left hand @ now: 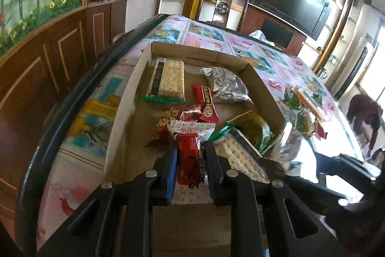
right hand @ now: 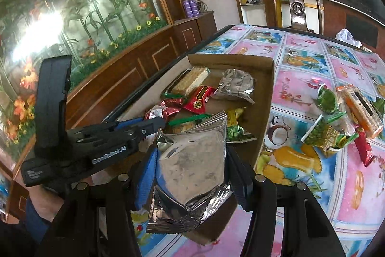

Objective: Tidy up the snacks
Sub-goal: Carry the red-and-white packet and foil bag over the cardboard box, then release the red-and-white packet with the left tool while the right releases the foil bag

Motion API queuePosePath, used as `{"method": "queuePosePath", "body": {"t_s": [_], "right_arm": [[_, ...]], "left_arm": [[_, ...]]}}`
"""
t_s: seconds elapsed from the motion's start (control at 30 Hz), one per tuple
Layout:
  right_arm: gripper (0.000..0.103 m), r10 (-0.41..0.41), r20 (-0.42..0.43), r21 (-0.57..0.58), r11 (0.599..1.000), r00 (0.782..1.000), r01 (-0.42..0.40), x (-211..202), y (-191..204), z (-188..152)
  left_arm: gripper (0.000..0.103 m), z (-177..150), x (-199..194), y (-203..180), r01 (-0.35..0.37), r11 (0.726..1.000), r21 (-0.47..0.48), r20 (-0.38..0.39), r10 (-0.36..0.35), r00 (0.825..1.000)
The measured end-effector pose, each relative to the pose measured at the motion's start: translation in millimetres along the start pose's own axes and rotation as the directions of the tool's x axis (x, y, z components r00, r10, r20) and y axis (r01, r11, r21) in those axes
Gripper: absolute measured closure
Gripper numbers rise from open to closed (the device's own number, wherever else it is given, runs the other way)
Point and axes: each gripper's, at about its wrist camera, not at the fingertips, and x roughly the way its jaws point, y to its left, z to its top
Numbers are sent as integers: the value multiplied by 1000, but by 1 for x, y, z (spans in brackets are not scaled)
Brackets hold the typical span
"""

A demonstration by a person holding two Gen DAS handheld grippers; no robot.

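Observation:
A shallow cardboard box (left hand: pixel 120 112) (right hand: pixel 267 98) lies on the table and holds several snacks: a cracker pack (left hand: pixel 168 78), a silver bag (left hand: pixel 226 86), red packets (left hand: pixel 204 100). My left gripper (left hand: pixel 190 155) is shut on a red snack packet (left hand: pixel 189 160) low over the box's near end. My right gripper (right hand: pixel 192 160) is shut on a silver foil bag (right hand: pixel 192 165) above the box's near edge. The left gripper also shows in the right wrist view (right hand: pixel 154 124), inside the box.
Loose snacks lie on the patterned tablecloth right of the box: green packets (right hand: pixel 324 134), an orange cracker pack (right hand: pixel 361 112), a red packet (right hand: pixel 363 148). A wooden chair (right hand: pixel 298 9) stands at the far table edge. A wooden cabinet (left hand: pixel 48 59) runs along the left.

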Motion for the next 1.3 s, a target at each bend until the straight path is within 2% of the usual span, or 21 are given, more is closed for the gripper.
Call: {"method": "queuePosePath", "body": {"t_s": [0.37, 0.67, 0.73, 0.8, 0.83, 0.97, 1.07, 1.3], "right_arm": [[42, -11, -32, -15, 1000, 999, 10, 29, 6, 0], [41, -33, -13, -77, 997, 999, 32, 27, 14, -2], [38, -31, -11, -76, 997, 999, 30, 25, 14, -1], [34, -25, -5, -72, 997, 1000, 25, 21, 13, -1], [33, -26, 5, -76, 997, 1000, 27, 16, 13, -1], [32, -24, 47, -72, 997, 999, 28, -1, 7, 2], [31, -13, 97, -40, 999, 995, 17, -21, -6, 6], [26, -72, 193, 84, 995, 978, 57, -64, -61, 11]], "left_arm": [[82, 0, 2, 6, 25, 999, -33, -12, -26, 1000], [82, 1, 1, 3, 20, 1000, -11, -12, -20, 1000], [77, 2, 1, 1, 20, 1000, -10, -13, -21, 1000], [62, 3, -2, 1, 10, 1000, -15, -3, -11, 1000], [59, 4, -3, 1, 11, 1000, -19, 3, -11, 1000], [56, 8, -8, -5, 20, 1000, -13, 18, -20, 1000], [47, 10, -9, -11, 29, 1000, -6, 18, -29, 999], [46, 15, -13, -33, 27, 999, 33, 24, -27, 999]]}}
